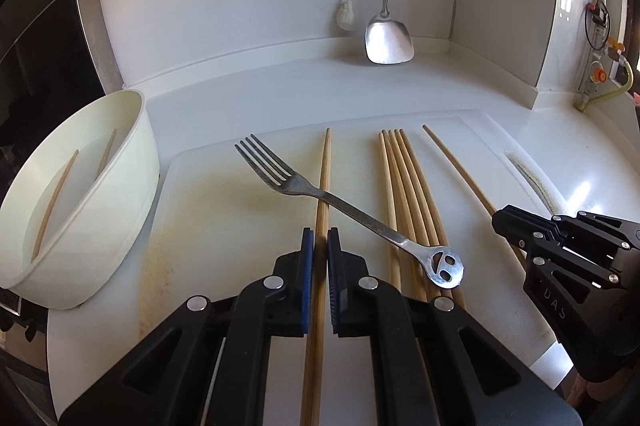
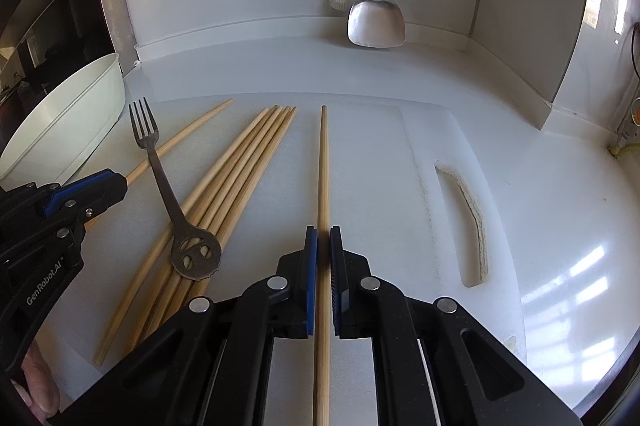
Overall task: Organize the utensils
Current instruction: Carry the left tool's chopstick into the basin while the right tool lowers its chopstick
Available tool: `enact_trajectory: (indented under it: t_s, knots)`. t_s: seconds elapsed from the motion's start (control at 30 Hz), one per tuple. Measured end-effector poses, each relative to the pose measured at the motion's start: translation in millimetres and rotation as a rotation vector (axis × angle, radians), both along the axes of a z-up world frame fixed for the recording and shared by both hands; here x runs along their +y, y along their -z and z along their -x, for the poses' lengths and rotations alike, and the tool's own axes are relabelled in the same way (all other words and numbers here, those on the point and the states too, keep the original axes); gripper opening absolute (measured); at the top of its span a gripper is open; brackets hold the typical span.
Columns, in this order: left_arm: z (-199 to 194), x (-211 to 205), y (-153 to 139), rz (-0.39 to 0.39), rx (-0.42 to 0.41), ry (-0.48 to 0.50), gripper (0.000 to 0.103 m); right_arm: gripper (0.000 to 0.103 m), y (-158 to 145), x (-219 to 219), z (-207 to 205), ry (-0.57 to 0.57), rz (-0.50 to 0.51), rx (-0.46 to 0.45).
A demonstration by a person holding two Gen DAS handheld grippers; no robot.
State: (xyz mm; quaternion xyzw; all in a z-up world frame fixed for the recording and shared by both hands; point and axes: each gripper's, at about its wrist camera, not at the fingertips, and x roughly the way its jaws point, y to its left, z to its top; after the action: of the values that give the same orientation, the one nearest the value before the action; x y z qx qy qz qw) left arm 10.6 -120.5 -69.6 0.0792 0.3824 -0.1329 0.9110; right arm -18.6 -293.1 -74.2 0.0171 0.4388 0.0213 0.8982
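Note:
My left gripper (image 1: 321, 238) is shut on a bamboo chopstick (image 1: 323, 177) that lies along the white cutting board (image 1: 208, 209). My right gripper (image 2: 323, 236) is shut on another chopstick (image 2: 323, 161) on the board's right part. Between them lie several chopsticks in a bundle (image 1: 404, 185), also seen in the right wrist view (image 2: 240, 169). A metal fork (image 1: 344, 209) with a smiley-face handle end rests across the left chopstick and the bundle; it shows in the right wrist view (image 2: 160, 161) too. The right gripper's body (image 1: 560, 246) appears at the right of the left view.
A white divided holder (image 1: 80, 209) with two chopsticks inside lies tilted left of the board. A steel spatula (image 1: 387, 37) and a white brush (image 1: 345, 13) hang on the back wall. A gas valve (image 1: 600, 73) is in the right corner. The board has a handle slot (image 2: 468, 222).

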Motion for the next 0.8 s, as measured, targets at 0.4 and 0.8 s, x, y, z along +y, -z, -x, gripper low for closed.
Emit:
enact_trajectory:
  t_s: [0.4,0.8]
  knots:
    - [0,9,-15,0.031,0.003,-0.016,0.007,0.006,-13,-1,-1,-0.003,0.006,-0.011]
    - [0,38,-31,0.042,0.013,-0.106,0.007,0.006,-31,-2,8,-0.018,0.013,-0.02]
